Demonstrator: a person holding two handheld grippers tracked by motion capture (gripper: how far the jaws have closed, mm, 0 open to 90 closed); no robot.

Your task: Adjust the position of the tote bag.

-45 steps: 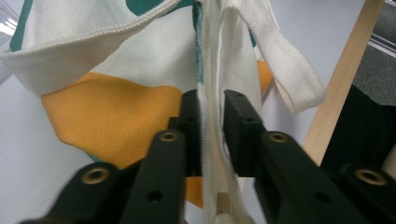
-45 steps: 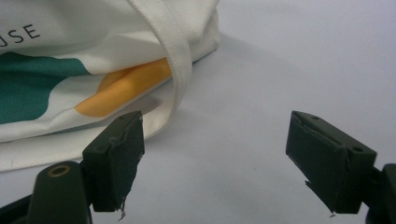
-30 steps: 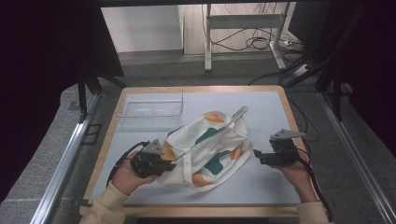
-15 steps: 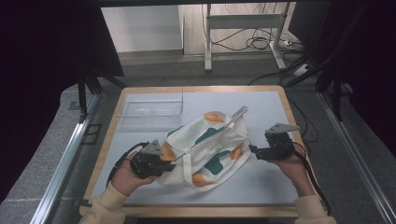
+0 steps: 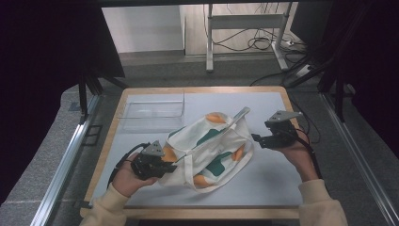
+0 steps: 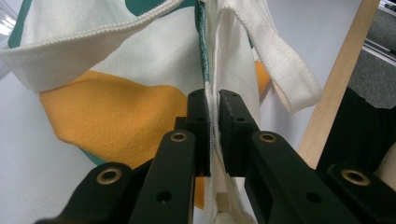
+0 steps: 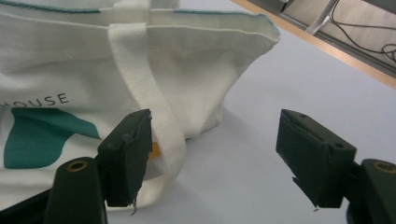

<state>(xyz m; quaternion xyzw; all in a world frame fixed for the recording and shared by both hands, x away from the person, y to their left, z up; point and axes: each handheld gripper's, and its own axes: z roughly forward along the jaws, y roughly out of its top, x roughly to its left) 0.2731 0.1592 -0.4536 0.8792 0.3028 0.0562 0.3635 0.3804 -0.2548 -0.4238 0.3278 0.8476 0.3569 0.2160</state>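
Tote bag (image 5: 211, 146) edge pinched in left tongs (image 6: 213, 122); right tongs (image 7: 215, 154) agape beside bag.

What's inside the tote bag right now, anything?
Cannot tell. The tote bag lies flat on the table, its mouth pressed closed where the left gripper pinches the edge. The right gripper is open beside it. The interior is covered by fabric.

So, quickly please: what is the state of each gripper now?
Left gripper: shut on the edge of the tote bag.
Right gripper: open, holding nothing, beside the bag's strap.
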